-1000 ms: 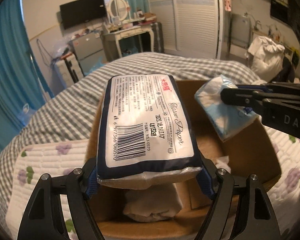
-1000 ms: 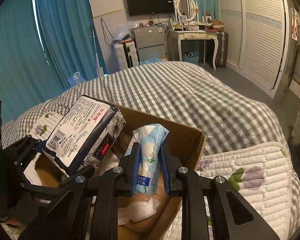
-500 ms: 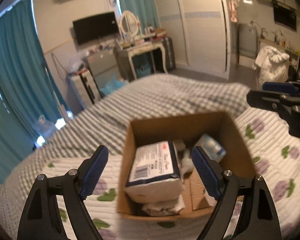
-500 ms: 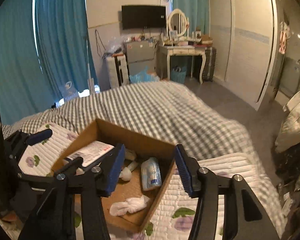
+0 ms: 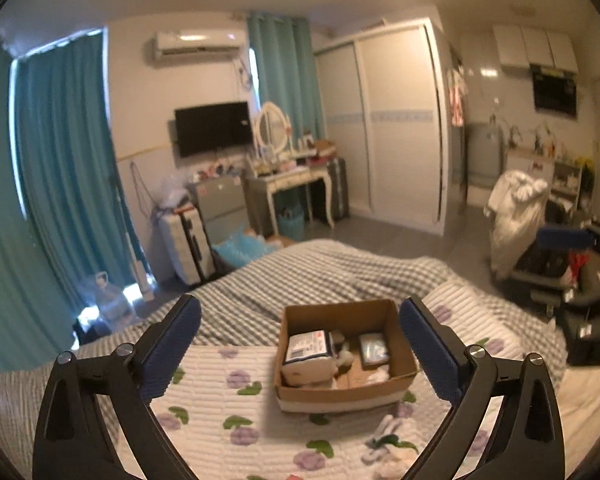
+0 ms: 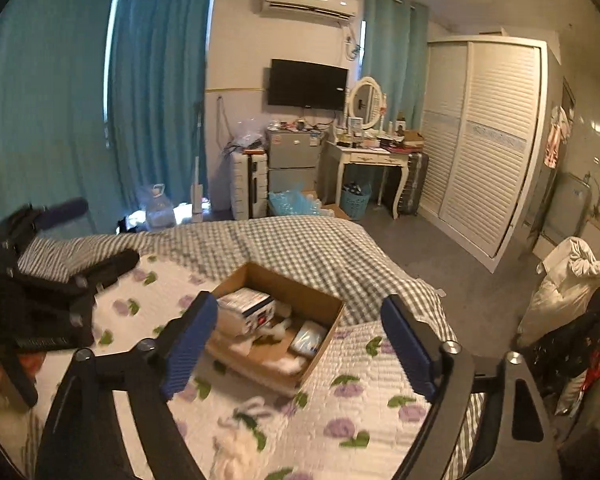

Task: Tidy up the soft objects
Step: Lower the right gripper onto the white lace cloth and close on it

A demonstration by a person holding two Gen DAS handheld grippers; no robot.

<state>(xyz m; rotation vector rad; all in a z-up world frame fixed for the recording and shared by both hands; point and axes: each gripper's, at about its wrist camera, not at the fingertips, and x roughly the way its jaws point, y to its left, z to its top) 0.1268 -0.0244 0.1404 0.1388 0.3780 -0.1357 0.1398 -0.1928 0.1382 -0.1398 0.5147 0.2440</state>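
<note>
A brown cardboard box (image 5: 404,360) (image 6: 324,334) sits on the flowered quilt of the bed. In it lie a white and navy tissue pack (image 5: 310,352) (image 6: 248,306) on the left, a small light blue tissue pack (image 5: 374,347) (image 6: 308,336) on the right, and white soft items between them. My left gripper (image 5: 300,356) is open and empty, held high and back from the box. My right gripper (image 6: 300,346) is open and empty too, also well above the box. Each gripper shows at the edge of the other's view.
Small white soft pieces lie on the quilt (image 5: 220,392) in front of the box (image 5: 392,444) (image 6: 240,420). A grey checked blanket (image 6: 300,248) covers the far part of the bed. Beyond it stand a dressing table (image 6: 368,160), wardrobe (image 6: 488,140) and teal curtains.
Both grippers opened and let their tissue packs fall into the box, then pulled up and back away from it. The box now looks much smaller in both views.
</note>
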